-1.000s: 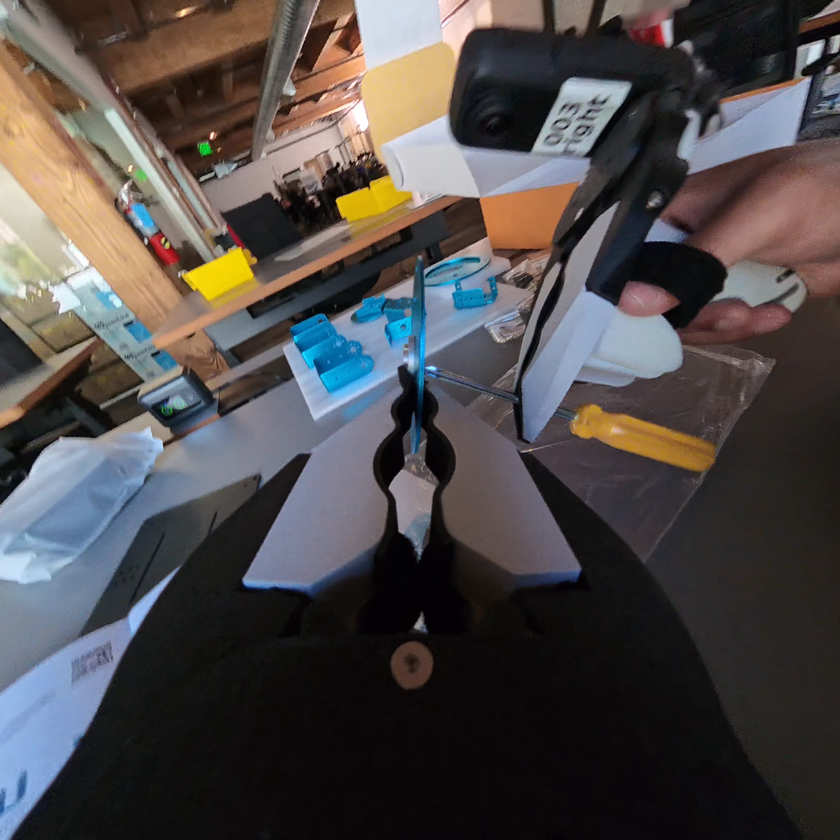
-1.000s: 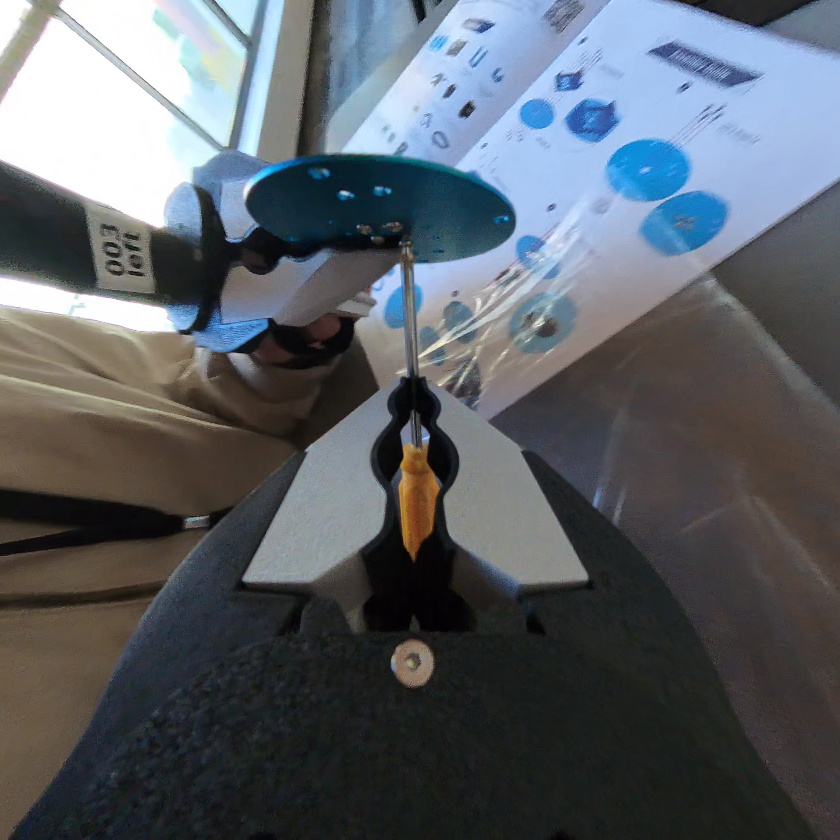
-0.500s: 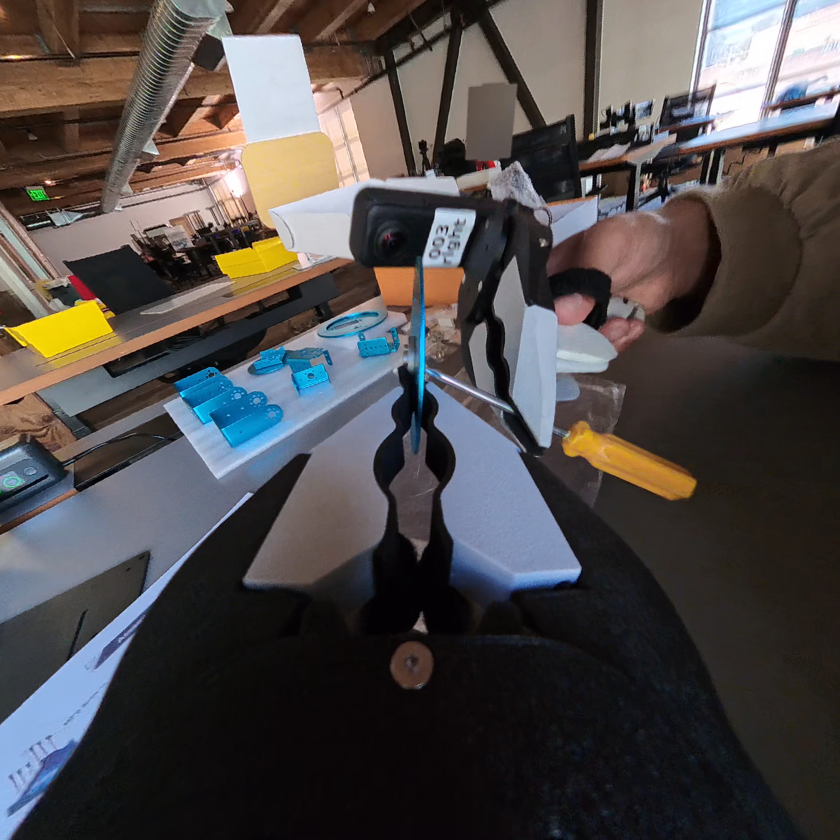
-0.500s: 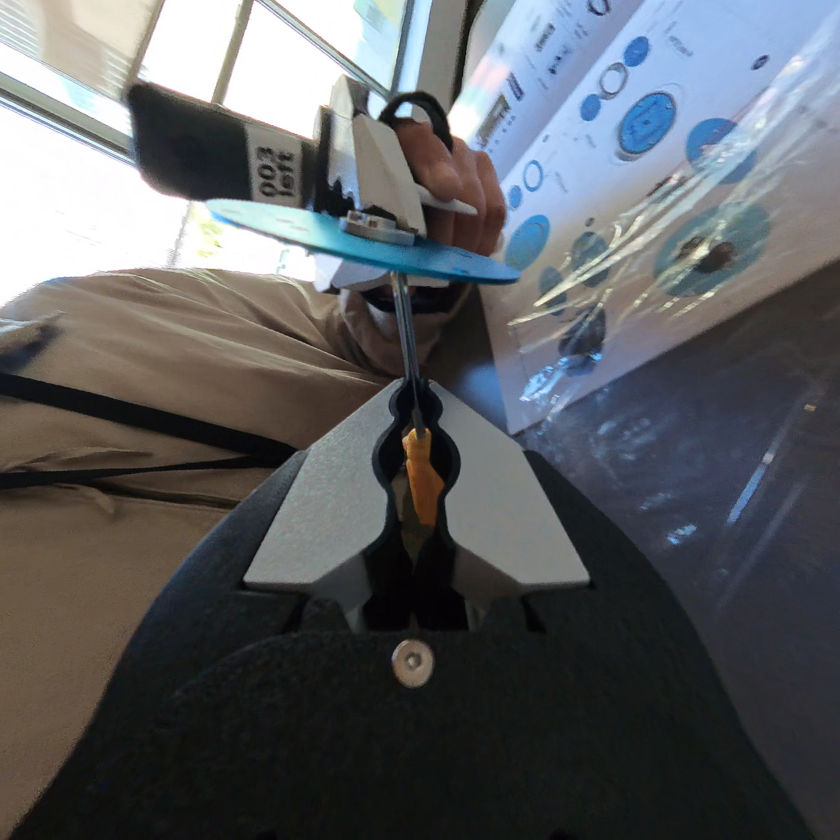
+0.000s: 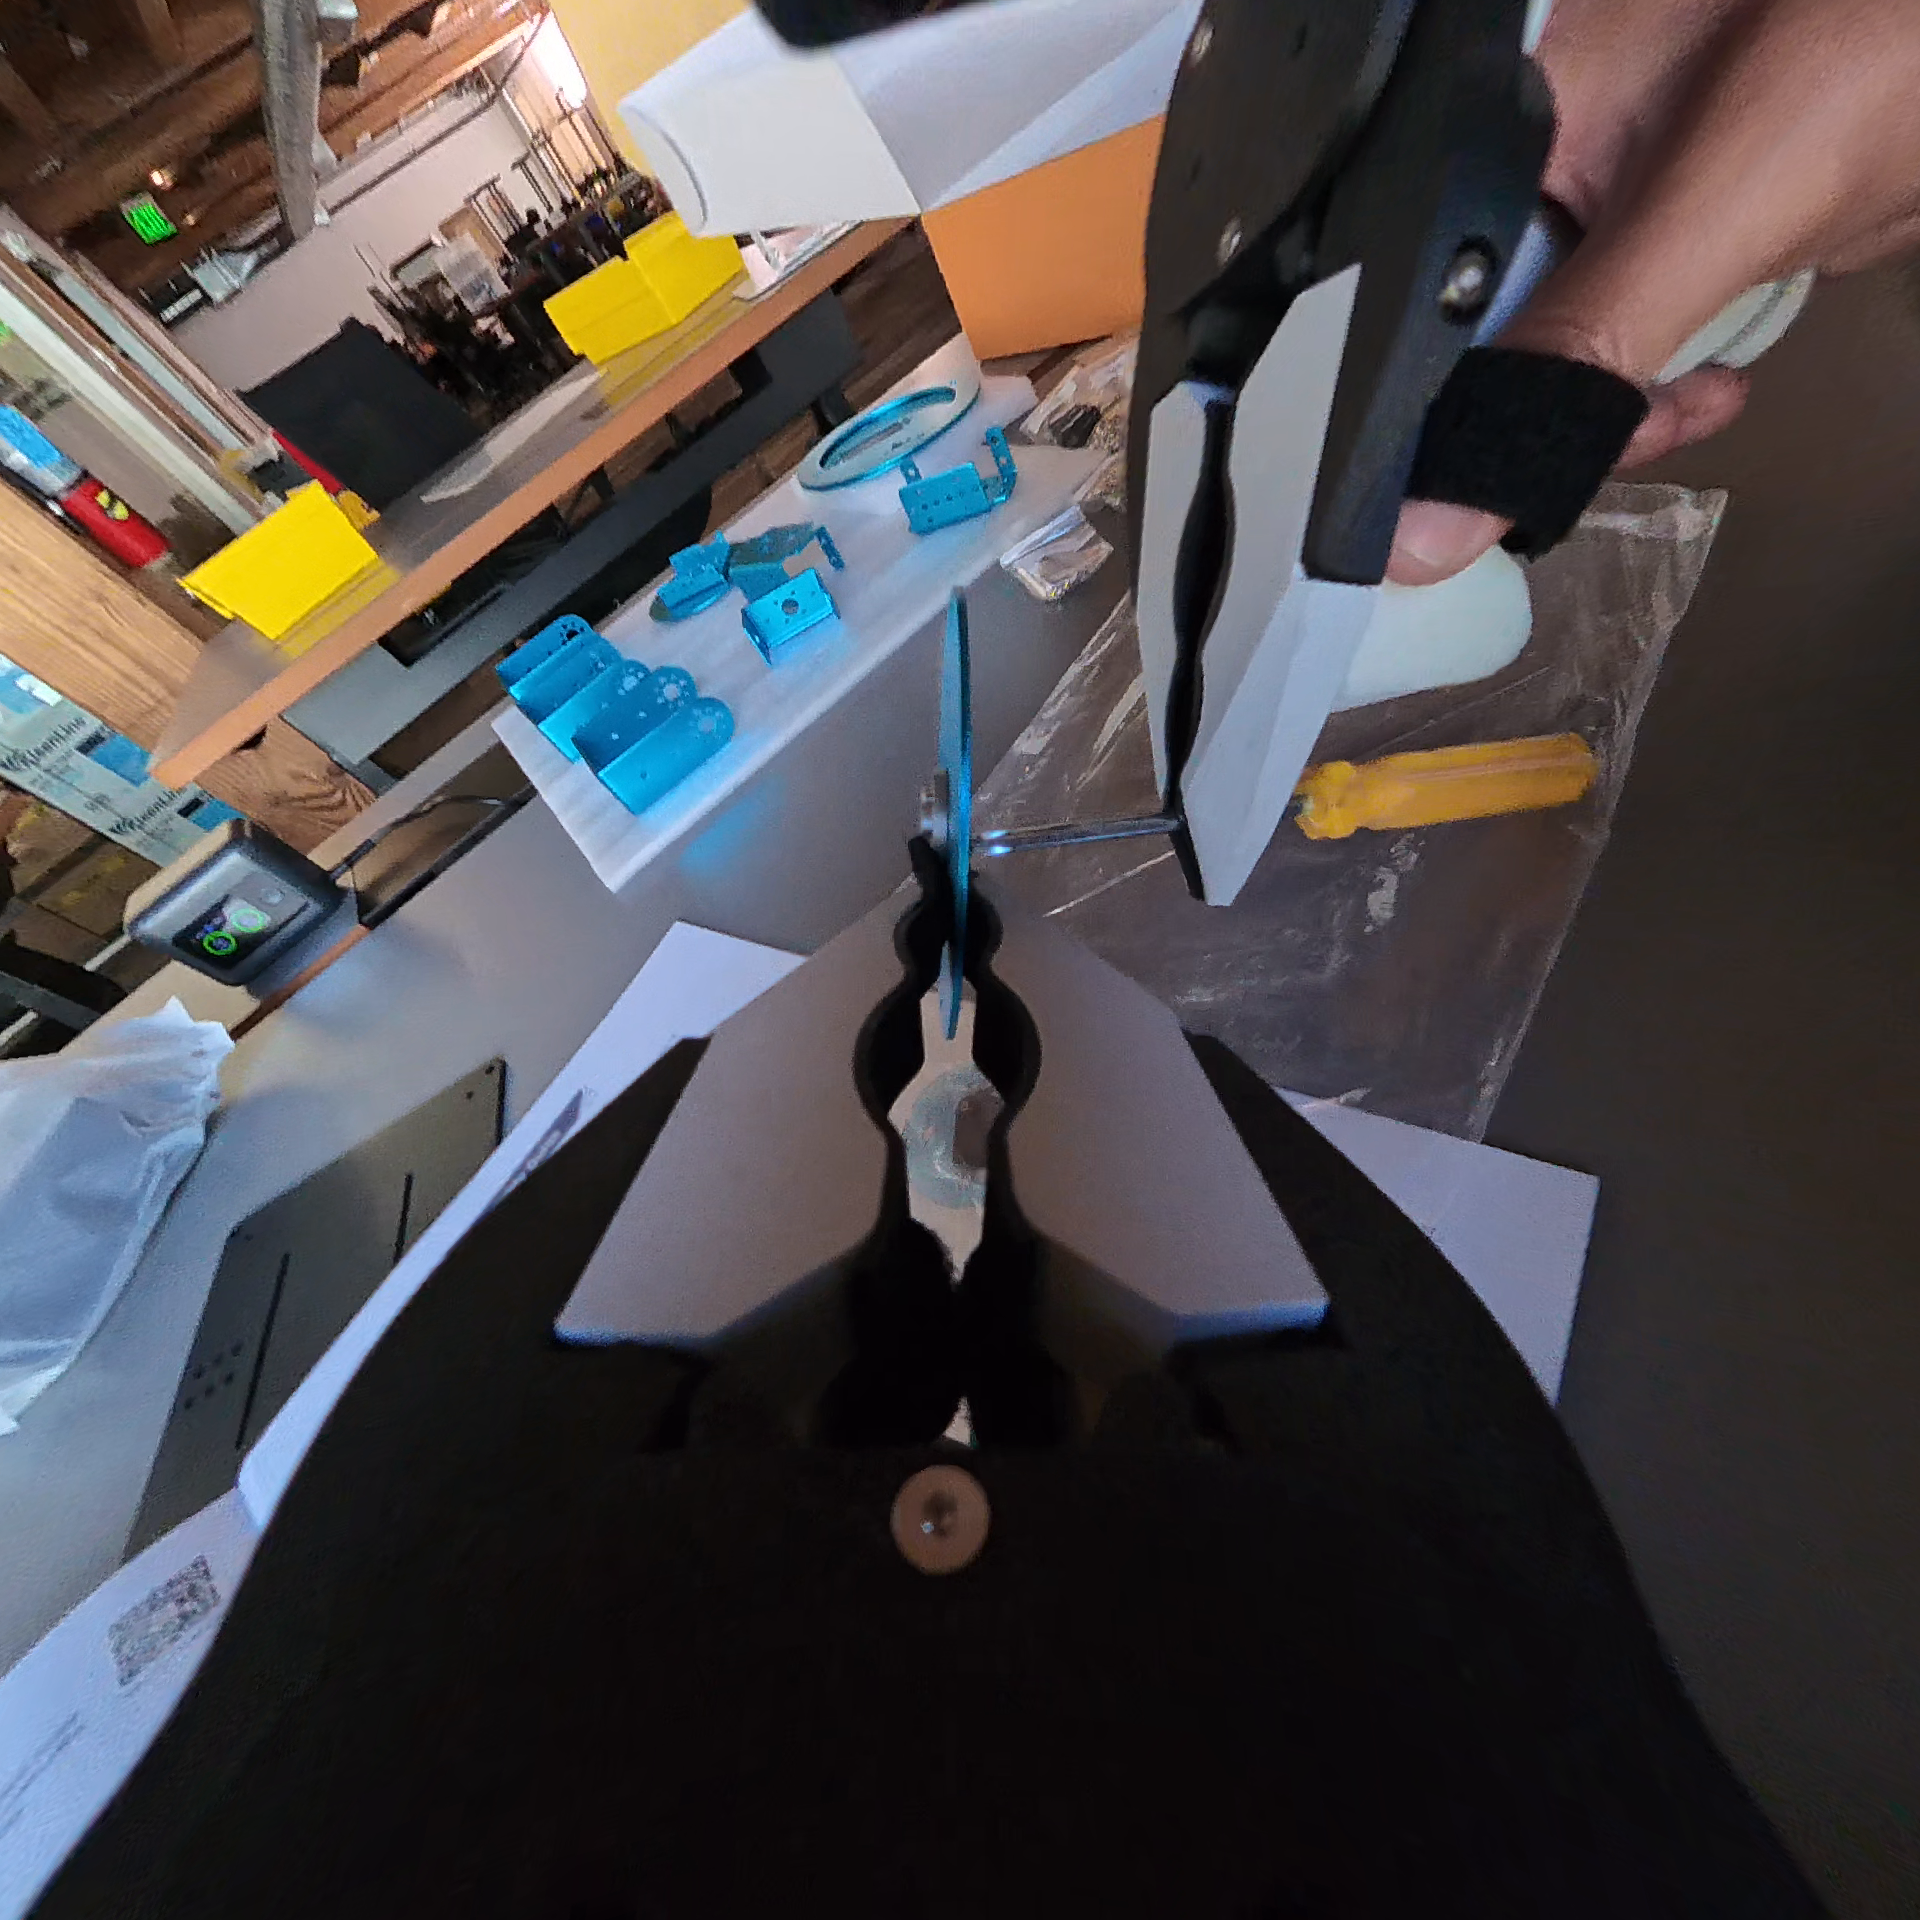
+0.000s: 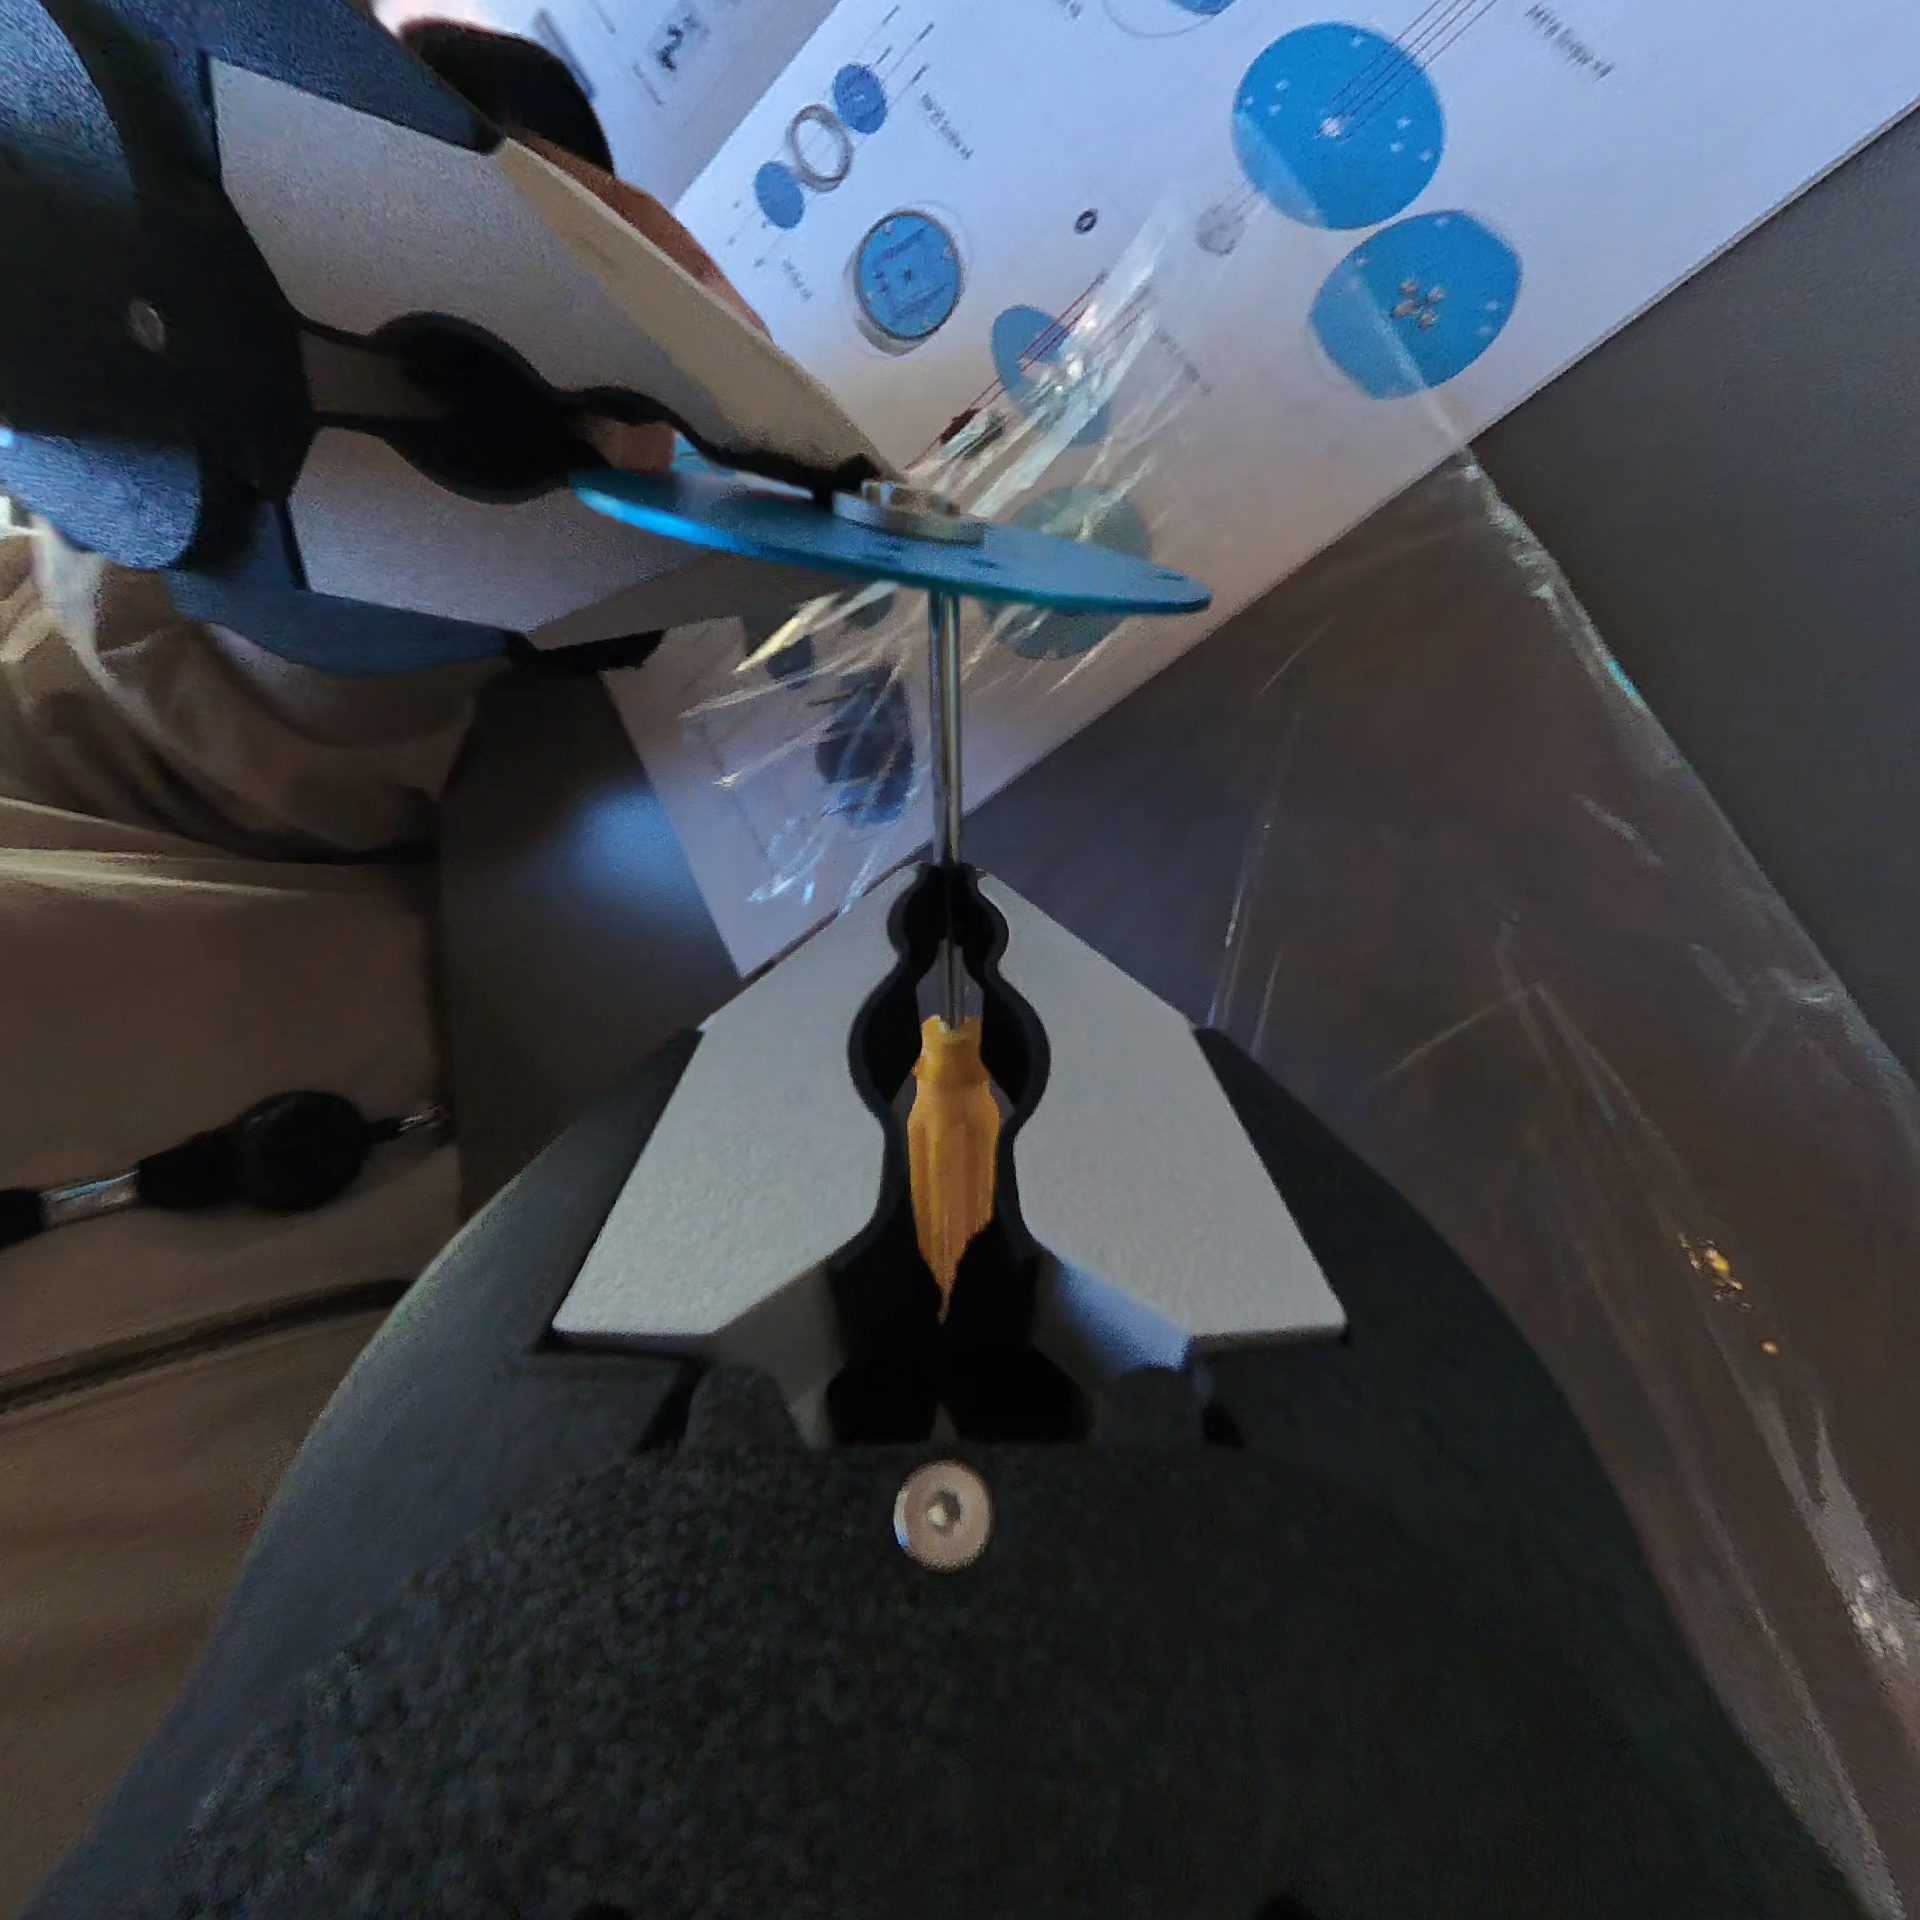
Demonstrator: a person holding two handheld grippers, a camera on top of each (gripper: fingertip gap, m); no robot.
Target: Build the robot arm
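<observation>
My left gripper (image 5: 951, 894) is shut on the edge of a thin blue metal disc (image 5: 954, 758), held edge-on above the table. A small silver hub (image 6: 909, 509) sits on the disc's face. My right gripper (image 6: 948, 883) is shut on a screwdriver with an orange handle (image 6: 951, 1143). Its steel shaft (image 6: 945, 727) meets the disc's underside at the hub. In the left wrist view the right gripper (image 5: 1195, 831) comes down from the upper right, with the orange handle (image 5: 1444, 795) sticking out behind it. The left gripper (image 6: 831, 478) also shows in the right wrist view.
A white foam tray (image 5: 665, 831) behind holds several blue metal brackets (image 5: 623, 707) and a blue ring (image 5: 894, 426). A printed instruction sheet (image 6: 1351, 208) and a clear plastic bag (image 5: 1351, 956) lie on the grey table. A white bag (image 5: 83, 1164) and a black plate (image 5: 332, 1226) lie at left. There is about 6 centimeters between the tips of the two grippers.
Both grippers have swung and tilted while keeping hold; the screwdriver tip stays on the disc. The right gripper now stands higher and closer in the left wrist view.
</observation>
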